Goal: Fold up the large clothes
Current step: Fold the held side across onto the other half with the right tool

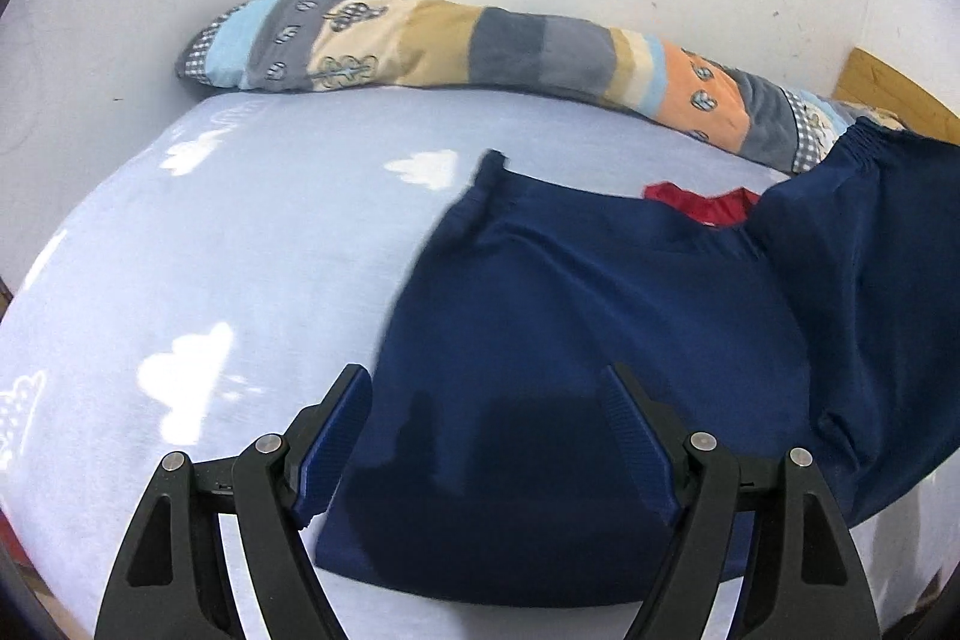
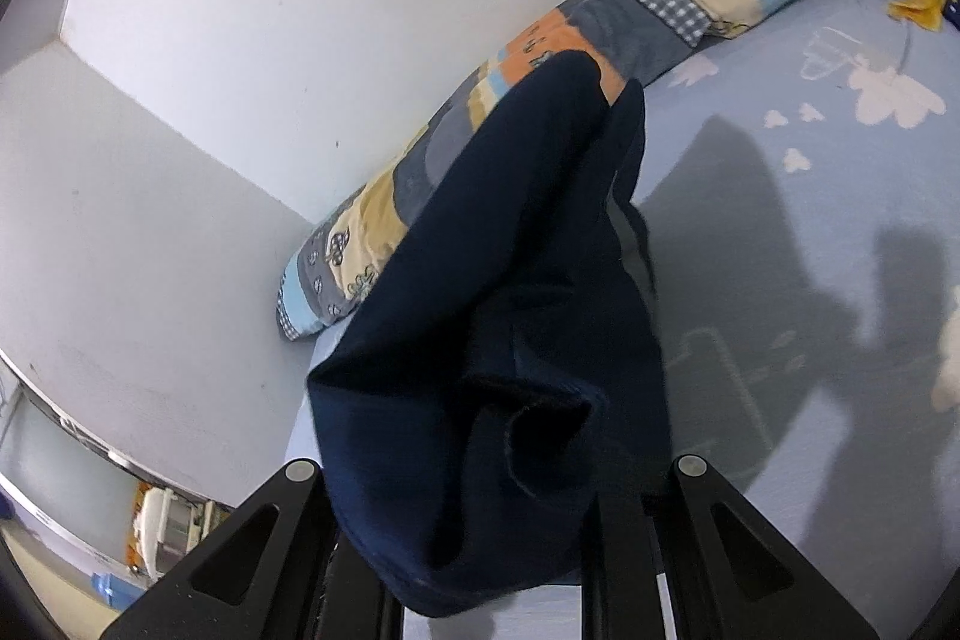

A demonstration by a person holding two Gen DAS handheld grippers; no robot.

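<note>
A large navy garment (image 1: 570, 310) lies partly spread on the light blue bed sheet (image 1: 210, 250). Its gathered waistband edge points toward the far side. My left gripper (image 1: 487, 382) hovers just over the garment's near part, open, with cloth under both blue pads (image 1: 336, 436) and nothing pinched. The garment's right portion (image 1: 870, 250) is lifted off the bed. In the right wrist view the navy garment (image 2: 498, 280) hangs bunched from my right gripper (image 2: 480, 550), which is shut on it. The cloth hides the fingertips.
A long patchwork bolster (image 1: 480, 46) lies along the white wall at the bed's far edge. A red cloth (image 1: 702, 202) peeks out behind the garment. A wooden headboard (image 1: 888, 91) stands at the right. The cloud-print sheet (image 2: 810, 280) stretches beyond the hanging cloth.
</note>
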